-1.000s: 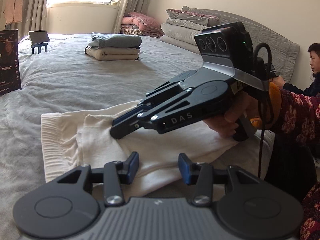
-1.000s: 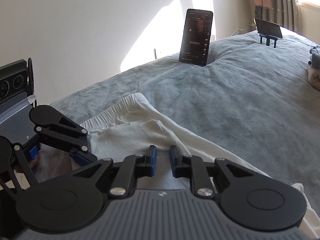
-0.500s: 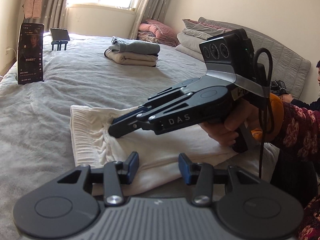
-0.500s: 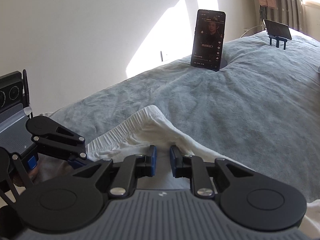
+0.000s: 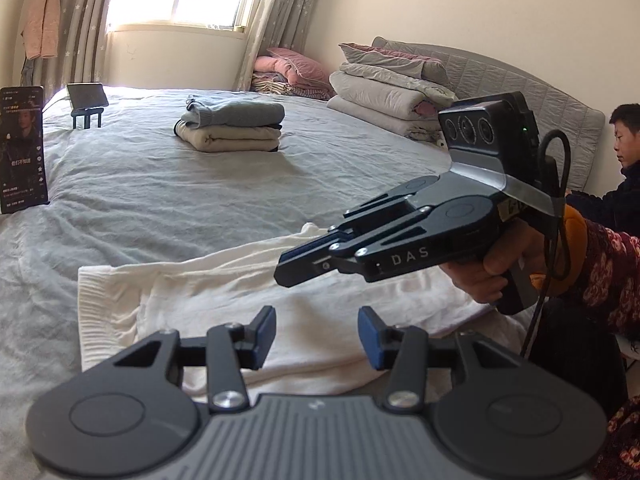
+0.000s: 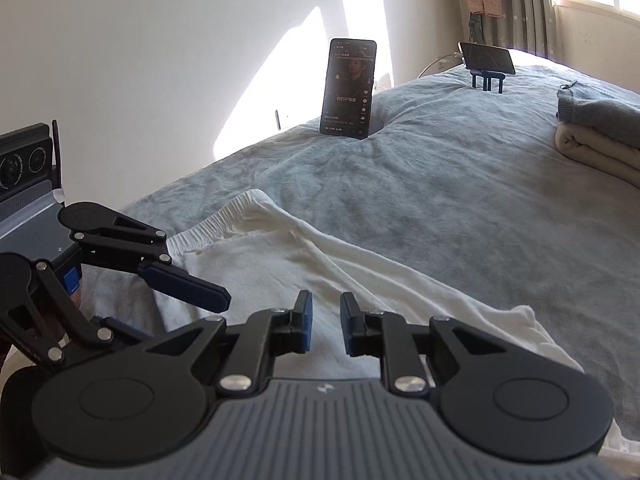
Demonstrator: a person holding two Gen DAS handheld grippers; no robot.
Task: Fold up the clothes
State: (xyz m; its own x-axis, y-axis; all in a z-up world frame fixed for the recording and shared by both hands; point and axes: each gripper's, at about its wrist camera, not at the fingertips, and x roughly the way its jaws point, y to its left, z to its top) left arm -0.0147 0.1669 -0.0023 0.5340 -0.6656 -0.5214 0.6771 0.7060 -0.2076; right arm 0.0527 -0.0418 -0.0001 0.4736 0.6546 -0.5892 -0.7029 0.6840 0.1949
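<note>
Right wrist view: the right gripper [image 6: 323, 322], clamped 0.5 s ago, now gapes slightly, empty; left gripper [image 5: 316, 330] open wide. Released white garment [image 5: 224, 292] lies mid-frame, half folded.

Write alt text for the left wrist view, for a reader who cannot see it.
A white garment lies partly folded on a grey bed, with the open left gripper low over it and the right gripper held above it from the right. Farther back sit a stack of folded clothes and an upright phone.
</note>
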